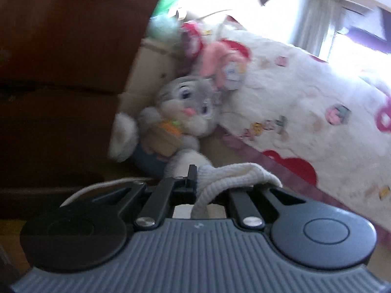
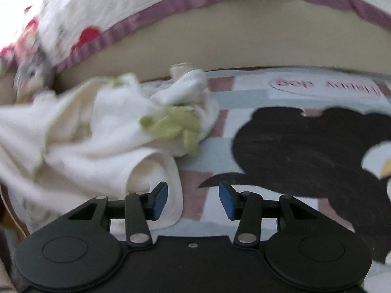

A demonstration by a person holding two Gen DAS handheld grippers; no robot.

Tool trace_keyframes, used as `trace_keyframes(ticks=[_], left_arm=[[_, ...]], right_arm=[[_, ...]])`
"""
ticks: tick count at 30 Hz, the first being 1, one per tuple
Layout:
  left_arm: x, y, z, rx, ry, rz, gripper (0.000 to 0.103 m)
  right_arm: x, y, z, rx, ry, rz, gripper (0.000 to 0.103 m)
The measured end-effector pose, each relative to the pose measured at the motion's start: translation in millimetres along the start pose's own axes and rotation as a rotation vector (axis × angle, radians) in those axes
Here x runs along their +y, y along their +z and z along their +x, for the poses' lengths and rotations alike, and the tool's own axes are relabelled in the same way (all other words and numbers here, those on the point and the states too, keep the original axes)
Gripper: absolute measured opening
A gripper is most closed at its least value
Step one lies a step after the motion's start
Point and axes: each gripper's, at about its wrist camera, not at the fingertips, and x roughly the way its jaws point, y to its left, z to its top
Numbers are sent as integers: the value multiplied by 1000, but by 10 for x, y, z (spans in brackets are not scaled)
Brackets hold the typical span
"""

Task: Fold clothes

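Note:
My left gripper (image 1: 198,183) is shut on a ribbed white cuff of the garment (image 1: 234,175), which bunches over the fingers and hangs down between them. In the right wrist view the white garment (image 2: 105,131), with green patches, lies crumpled on the patterned blanket (image 2: 244,146) at the left. My right gripper (image 2: 193,200) is open just above the blanket, its blue pads (image 2: 160,201) showing. The left pad sits at the edge of a fold of the garment; nothing is between the fingers.
A grey plush rabbit (image 1: 180,112) leans against a dark brown headboard (image 1: 61,73) beside a white quilt (image 1: 305,92) with red prints. The blanket carries a large black cartoon figure (image 2: 305,151). A quilt with a purple border (image 2: 136,22) lies behind it.

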Motion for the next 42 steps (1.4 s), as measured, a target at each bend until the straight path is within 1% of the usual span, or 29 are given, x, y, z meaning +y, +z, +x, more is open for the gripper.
trace_keyframes(ticks=[2,5,6,8,10,12,14,17,19,21,24,26,30,31,32,33,34,35,37,38,39,40,42], left_arm=[[132,-5,134,75,19,-31,4],[190,-90,285,174,35,-21,4],[178,-112,295,188,32,-12,4],[134,-135,282,188,25,17,4],[80,-149,269,171,33,60,4],[75,-160,291,185,40,63,4],[112,-174,353,219,47,45,4],[167,-196,436,252,59,31,4],[208,-203,460,265,39,-2,4],[224,-220,483,282,14,-18,4],[187,-274,535,328,-13,-2,4],[136,-326,564,356,-28,25,5],[9,-430,600,389,-41,92,5],[-22,-451,602,393,-43,109,5],[-50,-469,601,394,-45,126,5],[-73,-483,594,389,-48,142,5],[-97,-497,587,385,-50,159,5],[-120,-511,580,381,-52,175,5],[-165,-534,560,369,-57,206,5],[-183,-529,531,354,-60,217,5],[-192,-504,470,327,-62,213,4],[-189,-446,365,283,-74,194,4],[-179,-279,113,184,-127,160,4]], right_arm=[[117,-3,12,-12,-14,-65,56],[247,6,24,-52,1,-141,58],[287,15,27,-65,13,-161,58],[348,49,23,-86,55,-180,58],[382,71,33,-109,72,-193,58],[408,93,63,-124,80,-209,58],[347,104,205,-93,62,-231,58],[187,112,392,-40,94,-203,57],[79,114,517,-3,117,-176,57],[-6,99,646,52,147,-113,57],[87,67,725,54,121,-171,59],[229,63,790,74,101,-261,61],[445,75,889,75,79,-306,66],[491,88,906,80,76,-306,59],[513,117,904,91,80,-276,48],[535,146,902,103,85,-246,11],[546,177,890,110,91,-208,8],[518,215,835,98,96,-149,8],[401,280,638,29,78,-46,7],[302,307,528,12,56,1,7],[203,333,419,-5,35,48,7],[103,354,308,-24,12,91,7],[-62,362,142,-50,-27,113,6]])
